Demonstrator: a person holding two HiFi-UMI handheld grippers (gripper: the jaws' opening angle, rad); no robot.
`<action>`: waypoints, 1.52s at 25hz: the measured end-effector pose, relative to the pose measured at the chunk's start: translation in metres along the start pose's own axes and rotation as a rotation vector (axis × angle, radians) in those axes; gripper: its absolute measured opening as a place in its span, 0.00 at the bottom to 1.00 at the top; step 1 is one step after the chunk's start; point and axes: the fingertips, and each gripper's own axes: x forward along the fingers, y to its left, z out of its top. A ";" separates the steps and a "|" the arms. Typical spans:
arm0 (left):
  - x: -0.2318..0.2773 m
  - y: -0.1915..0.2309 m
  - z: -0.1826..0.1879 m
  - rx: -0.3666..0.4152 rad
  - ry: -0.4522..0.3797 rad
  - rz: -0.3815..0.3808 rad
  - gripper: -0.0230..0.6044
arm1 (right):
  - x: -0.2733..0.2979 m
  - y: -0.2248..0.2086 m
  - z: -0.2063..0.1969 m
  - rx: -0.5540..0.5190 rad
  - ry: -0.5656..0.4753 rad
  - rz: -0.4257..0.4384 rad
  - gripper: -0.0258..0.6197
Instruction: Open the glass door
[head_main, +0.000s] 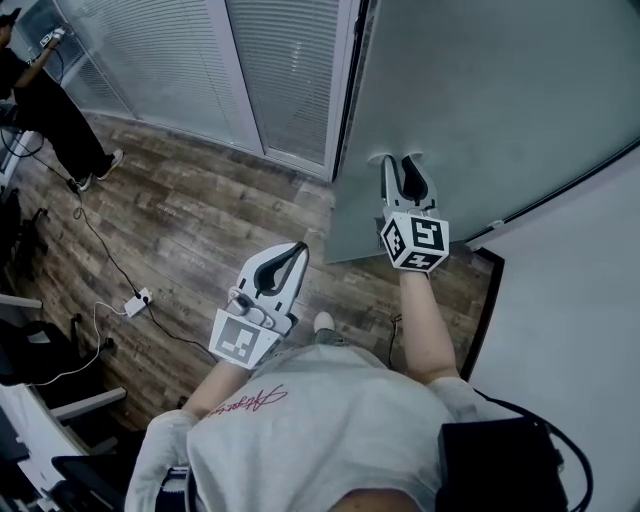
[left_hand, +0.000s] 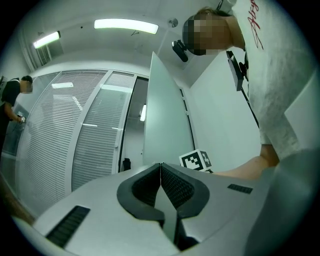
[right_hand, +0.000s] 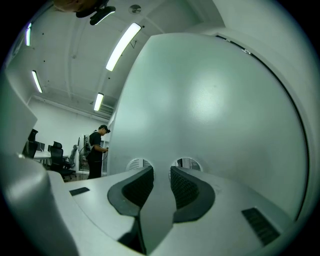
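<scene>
The frosted glass door (head_main: 480, 100) fills the upper right of the head view and stands swung partly away from its dark frame. My right gripper (head_main: 400, 160) points level at the door, both fingertips against the pane near its lower left corner. Its jaws are open with a narrow gap and nothing between them. In the right gripper view the door (right_hand: 210, 100) fills the picture just beyond the right gripper (right_hand: 161, 172). My left gripper (head_main: 298, 248) hangs free over the wooden floor, shut and empty. The left gripper (left_hand: 160, 165) shows its tips meeting, with the door (left_hand: 165, 125) beyond.
A glass partition with blinds (head_main: 200, 60) runs along the top left. A person in black (head_main: 50, 110) stands by it. A power strip (head_main: 137, 300) and its cable lie on the floor at left. A white wall (head_main: 580, 300) bounds the right side.
</scene>
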 end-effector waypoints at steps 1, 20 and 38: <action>-0.003 -0.006 0.000 0.003 0.003 -0.013 0.06 | -0.004 -0.001 0.001 -0.001 -0.002 0.000 0.22; -0.044 -0.081 0.006 -0.057 0.012 -0.173 0.06 | -0.093 0.010 0.013 -0.011 -0.010 0.061 0.22; -0.040 -0.171 0.007 -0.044 0.013 -0.177 0.06 | -0.186 0.005 0.016 0.006 0.002 0.194 0.22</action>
